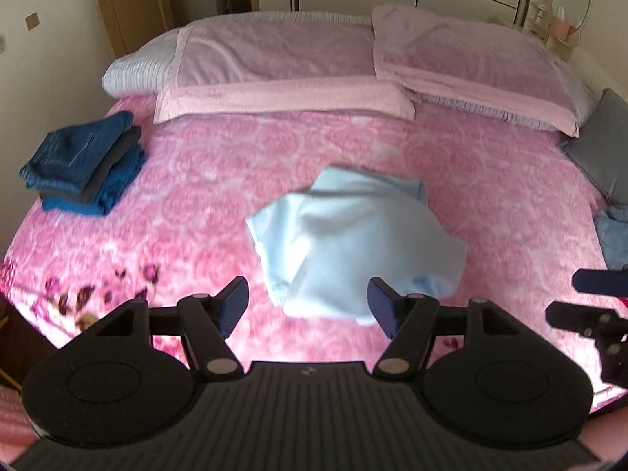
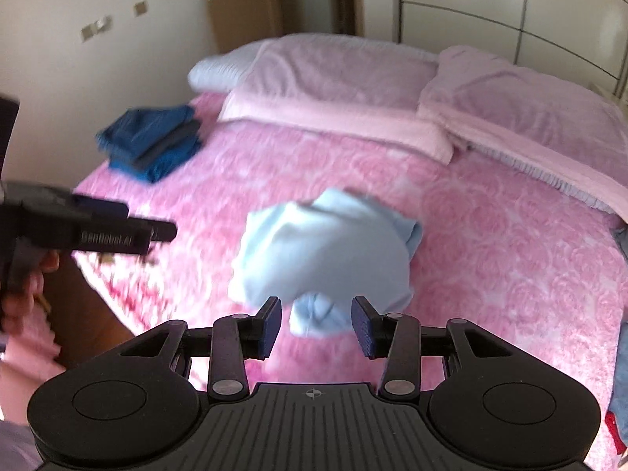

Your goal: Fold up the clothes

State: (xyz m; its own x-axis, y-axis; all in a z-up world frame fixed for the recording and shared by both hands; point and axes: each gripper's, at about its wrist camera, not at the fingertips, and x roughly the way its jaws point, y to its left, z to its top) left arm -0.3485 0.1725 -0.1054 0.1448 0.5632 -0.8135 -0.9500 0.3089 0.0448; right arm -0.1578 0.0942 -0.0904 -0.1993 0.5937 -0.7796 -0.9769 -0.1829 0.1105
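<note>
A crumpled light blue garment (image 1: 353, 243) lies in a heap on the pink bedspread (image 1: 219, 165); it also shows in the right wrist view (image 2: 325, 259). My left gripper (image 1: 308, 306) is open and empty, just short of the garment's near edge. My right gripper (image 2: 317, 324) is open and empty, its fingers either side of the garment's near fold, above it. The right gripper shows at the right edge of the left wrist view (image 1: 588, 302). The left gripper shows at the left of the right wrist view (image 2: 117, 231).
A stack of folded dark blue clothes (image 1: 86, 161) sits at the bed's left side, also in the right wrist view (image 2: 153, 141). Pink pillows (image 1: 282, 74) lie at the headboard. A grey cushion (image 1: 604, 145) and more blue clothing (image 1: 614, 235) lie at the right edge.
</note>
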